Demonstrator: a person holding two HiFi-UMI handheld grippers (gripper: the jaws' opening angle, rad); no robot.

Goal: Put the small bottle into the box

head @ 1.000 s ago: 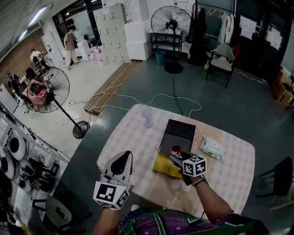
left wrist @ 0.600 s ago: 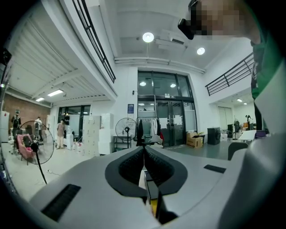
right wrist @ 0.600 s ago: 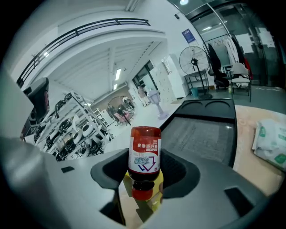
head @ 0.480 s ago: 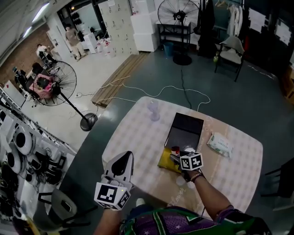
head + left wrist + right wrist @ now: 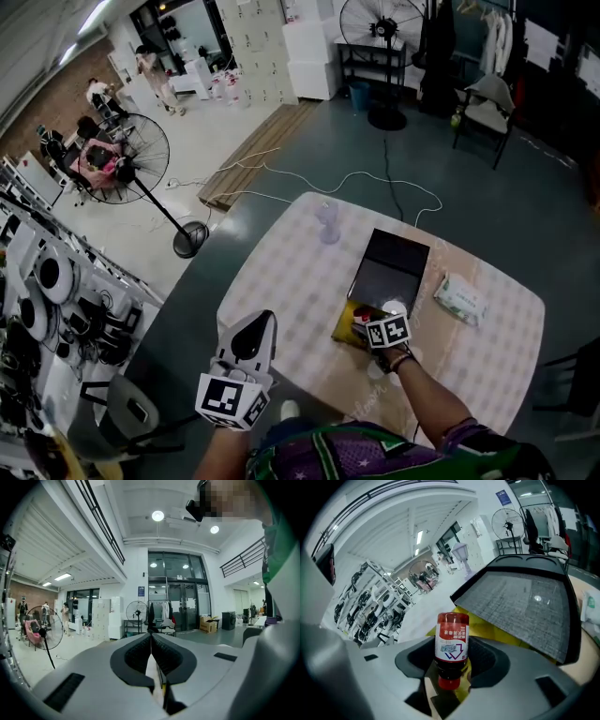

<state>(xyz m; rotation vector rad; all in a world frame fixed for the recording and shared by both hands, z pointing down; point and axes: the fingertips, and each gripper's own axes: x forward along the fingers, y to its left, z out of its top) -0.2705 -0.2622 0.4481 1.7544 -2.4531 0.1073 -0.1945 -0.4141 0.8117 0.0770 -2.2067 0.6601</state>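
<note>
holding the small bottle (image 5: pixel 452 641) in the right tool (image 5: pixel 452 662), pinched from both sides around its dark middle. red cap pointing back toward the camera, red and white label facing up, dark drink inside. lifted off the table (image 5: pixel 281 281) and not in the box (image 5: pixel 520 606) yet, just short of its near edge and above a yellow sheet (image 5: pixel 492 632)

lying flat and open on the checked cloth, a black box with black walls and a flat grey bottom. on that grey bottom, only a small bright spot of light. from the head view, seen as a dark far half and a grey near half, with the yellow sheet poking out from under the near left corner

shut tight on nothing, the left tool (image 5: pixel 151 641), both sides pressed flat together. held up in the air by the near left edge of the table, well apart from the box and the bottle, aimed across the room toward a standing fan and glass doors

past the far left corner of the box, a clear cup (image 5: pixel 327 221) standing upright on the cloth; cannot tell whether anything is in it. to the right of the box, apart from it, a white and green pack (image 5: pixel 459 298) lying flat
</note>
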